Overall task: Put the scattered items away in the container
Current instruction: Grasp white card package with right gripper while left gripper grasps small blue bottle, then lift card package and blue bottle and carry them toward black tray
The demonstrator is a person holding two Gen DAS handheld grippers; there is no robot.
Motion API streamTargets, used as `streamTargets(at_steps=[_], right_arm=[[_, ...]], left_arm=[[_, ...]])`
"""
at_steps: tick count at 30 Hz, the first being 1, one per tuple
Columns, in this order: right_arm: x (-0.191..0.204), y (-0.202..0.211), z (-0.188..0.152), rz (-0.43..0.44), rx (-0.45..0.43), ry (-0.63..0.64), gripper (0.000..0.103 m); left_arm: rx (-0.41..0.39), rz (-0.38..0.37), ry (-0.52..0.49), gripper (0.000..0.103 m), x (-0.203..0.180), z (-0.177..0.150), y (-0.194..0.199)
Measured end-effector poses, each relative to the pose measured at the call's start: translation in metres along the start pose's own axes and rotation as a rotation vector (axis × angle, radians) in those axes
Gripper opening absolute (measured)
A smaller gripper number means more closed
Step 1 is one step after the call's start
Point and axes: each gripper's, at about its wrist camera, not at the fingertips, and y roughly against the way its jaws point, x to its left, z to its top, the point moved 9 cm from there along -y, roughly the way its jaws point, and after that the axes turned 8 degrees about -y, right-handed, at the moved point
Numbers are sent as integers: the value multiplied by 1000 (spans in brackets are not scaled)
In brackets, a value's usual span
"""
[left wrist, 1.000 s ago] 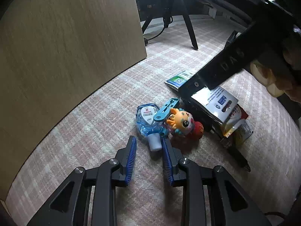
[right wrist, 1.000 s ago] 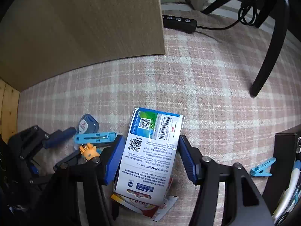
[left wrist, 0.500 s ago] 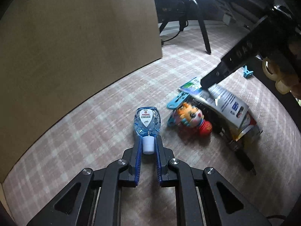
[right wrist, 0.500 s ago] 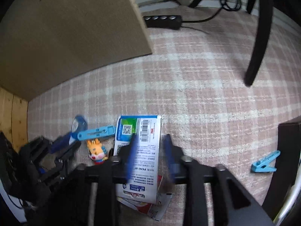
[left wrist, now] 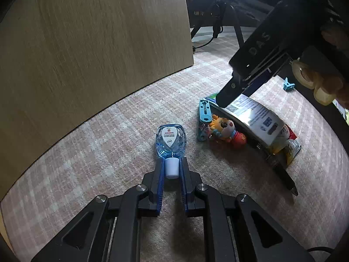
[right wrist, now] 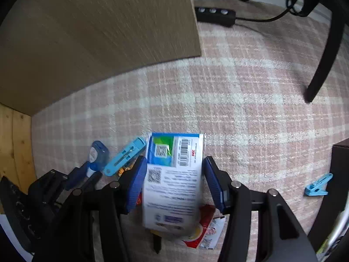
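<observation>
- Hidden: the black pen (left wrist: 283,175) runs under the white-and-blue printed packet (right wrist: 174,181); only its tip end shows in the left wrist view.
- The red-and-yellow snack sachet (right wrist: 207,229) sits under that packet, with only its lower corner showing.
- The small orange-haired toy figure (left wrist: 224,130) is clear in the left wrist view; in the right wrist view only a sliver shows behind a finger.
- The container is cut off. The dark box edge (right wrist: 340,168) at right is possibly it, can't confirm.
- The person's hand (left wrist: 322,83) is only partly in frame at the top right.
- Left claw (left wrist: 172,168): narrow, pads clamped on the white cap of the small clear-blue plastic bottle (left wrist: 171,140), which lies on the pink plaid carpet (left wrist: 109,152).
- Right claw (right wrist: 174,181): jaws opening, straddling the packet; the pads look just off its edges, though the frame is blurred.
- The flat light-blue plastic tag (left wrist: 204,120) lies just beside the toy; the light-blue clothes peg (right wrist: 318,187) lies well apart, near the dark box.
- Versus a second ago: the left claw was wide around the cap and has now closed on it; the bottle sat against the toy and tag and is now clear of them.
</observation>
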Motion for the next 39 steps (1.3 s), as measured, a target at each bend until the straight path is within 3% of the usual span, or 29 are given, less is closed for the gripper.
streamTargets(at_steps=[5,8,10,12,14,20,22,26,30,32,33,35,39], right_arm=[[10,-2,-4,-69,10,95,54],[26,-2,-15,-91,-3,100,61],[33,0,-8,-135,-39,128,59],[59,6,-25,-170,-53,151,54],[66,9,-43,-146,-58,142,53],[49,33,-47,-23,-106,57,53],[7,37,-34,32,-119,36,53],[-16,54,-38,167,-126,-31,53],[-53,75,-25,196,-155,-49,53],[-63,90,-36,196,-194,-39,53],[-50,106,-34,198,-217,-36,53],[-60,126,-37,209,-252,-38,53],[-78,136,-45,245,-328,-92,53]], left_arm=[[-4,6,13,12,5,-2,3],[-7,6,19,12,6,-3,4],[-10,5,25,12,6,-4,5],[-14,4,32,12,7,-4,7],[-24,5,45,12,8,-4,10],[-65,8,92,12,11,-2,31],[-80,22,92,12,8,4,34],[-105,28,95,12,1,15,40],[-124,26,102,12,-9,17,52],[-133,29,95,12,-14,22,54],[-141,29,95,12,-16,24,59],[-163,17,95,12,-20,39,65],[-203,-2,66,12,-47,59,93]])
